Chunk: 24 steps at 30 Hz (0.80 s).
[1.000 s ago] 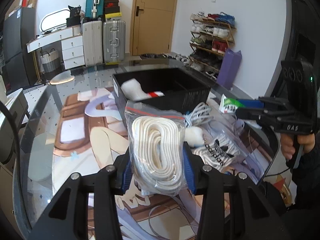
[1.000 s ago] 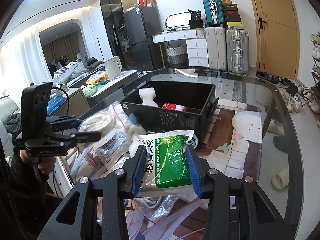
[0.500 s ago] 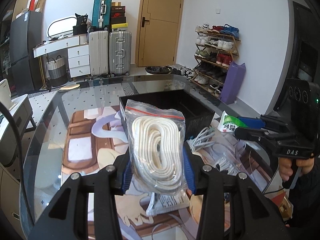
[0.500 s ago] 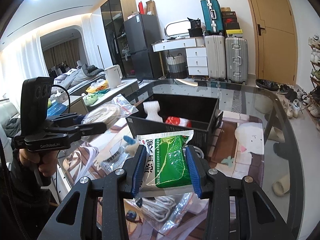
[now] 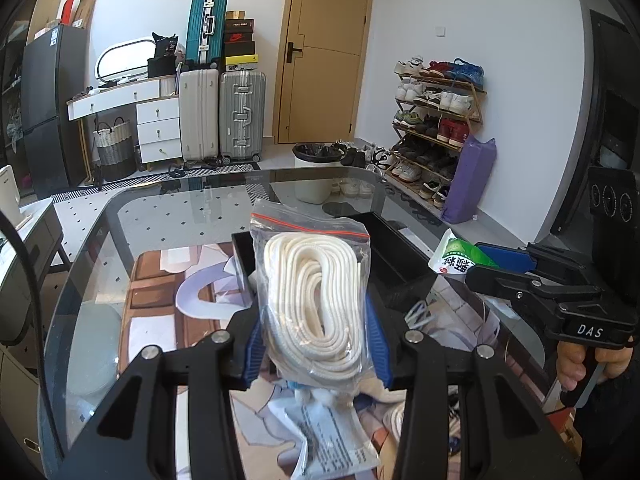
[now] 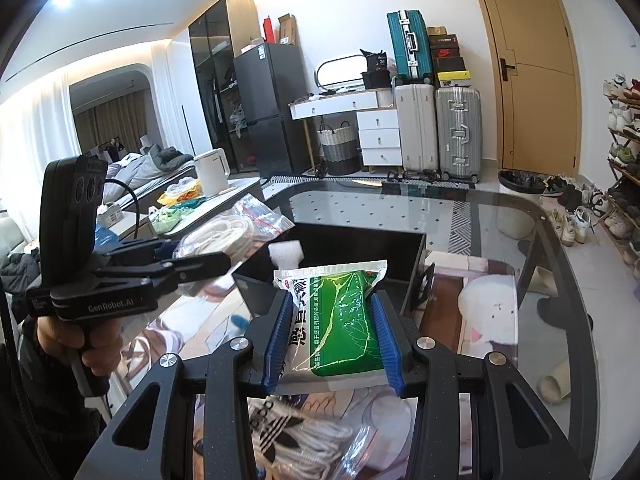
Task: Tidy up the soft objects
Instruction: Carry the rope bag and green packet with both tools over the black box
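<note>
My left gripper (image 5: 316, 340) is shut on a clear zip bag of coiled white rope (image 5: 316, 288), held upright above the glass table (image 5: 180, 208). Its blue pads press the bag from both sides. Behind the bag sits the open black box (image 5: 400, 256). My right gripper (image 6: 332, 340) is shut on a green and white soft packet (image 6: 344, 320), lifted in front of the same black box (image 6: 360, 240), where a white foam piece (image 6: 285, 251) stands. Each gripper shows in the other's view, the right one (image 5: 472, 264) with its packet, the left one (image 6: 208, 252) with the rope bag.
More bagged soft items lie on the table below: a printed white pouch (image 5: 332, 440) and a bag with black stripes (image 6: 280, 428). The table's curved edge (image 6: 560, 240) runs along the right. Suitcases (image 5: 220, 120), a shoe rack (image 5: 436, 120) and a door stand beyond.
Both grippers have risen with their loads. The table and black box have sunk lower in both views, and the room behind shows more.
</note>
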Each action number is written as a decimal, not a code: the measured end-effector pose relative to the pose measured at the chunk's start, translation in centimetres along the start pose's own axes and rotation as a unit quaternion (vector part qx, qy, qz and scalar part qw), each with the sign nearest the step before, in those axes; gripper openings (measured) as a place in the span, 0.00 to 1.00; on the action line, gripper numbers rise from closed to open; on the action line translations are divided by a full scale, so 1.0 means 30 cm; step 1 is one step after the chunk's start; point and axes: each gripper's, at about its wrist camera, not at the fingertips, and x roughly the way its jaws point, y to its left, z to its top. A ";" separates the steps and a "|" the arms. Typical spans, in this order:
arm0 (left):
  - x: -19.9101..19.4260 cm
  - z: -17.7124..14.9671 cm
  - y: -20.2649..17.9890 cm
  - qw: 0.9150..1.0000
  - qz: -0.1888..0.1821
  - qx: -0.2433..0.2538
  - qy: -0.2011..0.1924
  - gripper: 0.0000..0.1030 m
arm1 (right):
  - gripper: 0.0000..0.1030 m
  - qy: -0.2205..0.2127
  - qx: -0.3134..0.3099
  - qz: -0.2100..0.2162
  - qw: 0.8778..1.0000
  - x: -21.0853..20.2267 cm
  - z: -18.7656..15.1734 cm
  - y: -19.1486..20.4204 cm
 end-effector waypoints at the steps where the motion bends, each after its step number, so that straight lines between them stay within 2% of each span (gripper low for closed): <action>1: 0.007 0.003 -0.006 1.000 -0.001 0.000 0.000 0.41 | 0.40 0.000 -0.001 -0.001 1.000 0.006 0.009 -0.001; 12: 0.107 0.044 0.006 1.000 0.004 -0.003 0.007 0.41 | 0.40 0.006 0.004 -0.007 1.000 0.096 0.071 -0.022; 24: 0.201 0.063 0.024 1.000 0.010 -0.010 0.026 0.41 | 0.40 0.032 0.006 -0.003 0.999 0.223 0.110 -0.043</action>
